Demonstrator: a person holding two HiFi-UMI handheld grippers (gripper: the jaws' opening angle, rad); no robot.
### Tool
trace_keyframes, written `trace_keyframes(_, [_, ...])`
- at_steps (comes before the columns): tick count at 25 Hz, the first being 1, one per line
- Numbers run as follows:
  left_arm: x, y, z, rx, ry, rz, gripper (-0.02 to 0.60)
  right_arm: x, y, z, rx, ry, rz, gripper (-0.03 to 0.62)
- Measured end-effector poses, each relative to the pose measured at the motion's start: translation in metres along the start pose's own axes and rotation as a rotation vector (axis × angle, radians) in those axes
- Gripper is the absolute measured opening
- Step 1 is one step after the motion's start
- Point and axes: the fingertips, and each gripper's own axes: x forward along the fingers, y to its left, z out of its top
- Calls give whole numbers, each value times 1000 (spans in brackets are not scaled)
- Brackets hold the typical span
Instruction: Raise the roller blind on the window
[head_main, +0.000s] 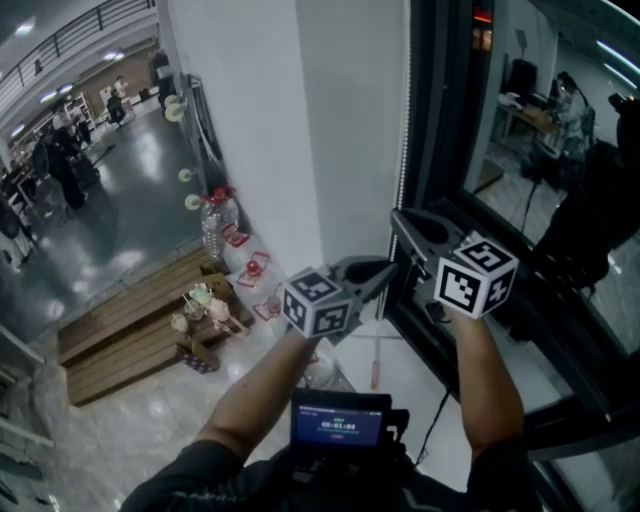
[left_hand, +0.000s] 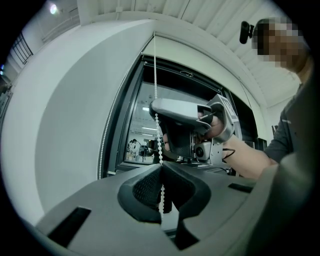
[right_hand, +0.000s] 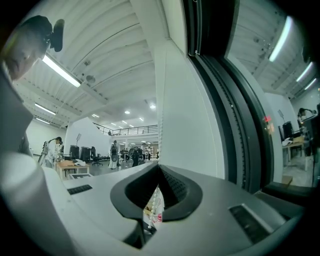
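Note:
A white bead chain (head_main: 404, 150) hangs down the dark window frame (head_main: 440, 120) beside the white wall. In the left gripper view it drops from above (left_hand: 155, 75) and runs between my left gripper's (left_hand: 161, 167) closed jaws. My left gripper (head_main: 385, 272) is shut on it. Just above, my right gripper (head_main: 402, 222) is shut on the same chain (right_hand: 151, 202), which shows in the hollow behind its tips (right_hand: 158, 167). The left gripper view shows the right gripper (left_hand: 156, 107) higher up the chain, a hand behind it. The blind's fabric is not visible.
A wooden pallet platform (head_main: 120, 340) with small toys and a water bottle (head_main: 213, 228) lies at lower left on the glossy floor. A small screen (head_main: 340, 420) sits at my chest. The window glass (head_main: 560, 150) and sill are to the right.

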Motion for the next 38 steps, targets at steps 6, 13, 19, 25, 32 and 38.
trace_keyframes(6, [4,1,-14,-26,25,10,6,0,-3,-14,17,25,-8,0])
trace_keyframes(13, [5,1,-51,-61,77,13,6,-6,-8,-50,58,54,-25,0])
trace_keyframes(19, [5,-2,-72,-84,97,13,6,-10,-10,-72,84,73,-33,0])
trace_keyframes(25, [-3,-2,-70,-65,86,9,6,-12,-7,-72,85,69,-39,0])
trace_keyframes(32, [-36,10,-34,-109,29,11,81,-11,-8,-72,88,63,-40,0])
trace_keyframes(38, [-25,21,53,-25,-79,38,81,-10,-3,-72,89,51,-27,0])
